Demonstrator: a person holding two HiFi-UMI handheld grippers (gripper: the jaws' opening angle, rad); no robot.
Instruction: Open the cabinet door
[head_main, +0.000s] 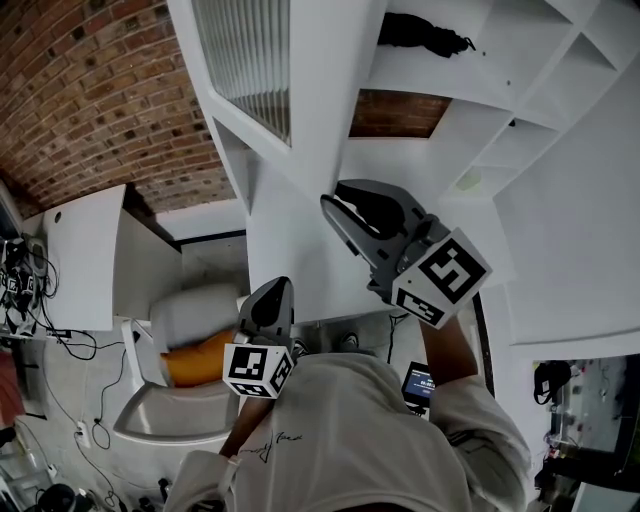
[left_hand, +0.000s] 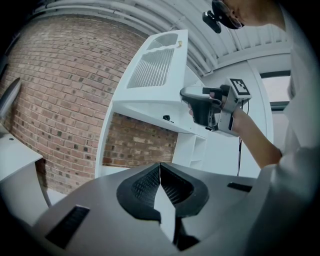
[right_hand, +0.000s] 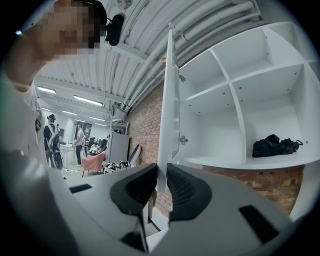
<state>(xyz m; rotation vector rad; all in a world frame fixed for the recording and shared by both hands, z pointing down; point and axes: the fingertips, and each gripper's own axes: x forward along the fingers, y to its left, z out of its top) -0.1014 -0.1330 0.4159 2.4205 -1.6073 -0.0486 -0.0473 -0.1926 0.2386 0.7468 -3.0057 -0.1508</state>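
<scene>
Right gripper (right_hand: 161, 179) being clamped on the lower edge of the open cabinet door (right_hand: 170, 90), grip being shown only in its own view, left gripper (left_hand: 160, 175) being kept closed, empty.

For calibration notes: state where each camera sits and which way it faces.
Head view: on the person's head, looking down over the shirt at both grippers; right gripper on the cabinet door.
Left gripper view: on the left gripper, along its shut jaws toward brick wall and door; right forearm shows.
Right gripper view: along jaws clamped on the door's edge, into open shelves; shoulder at left.
Shared: head and right gripper views show the black bag.
</scene>
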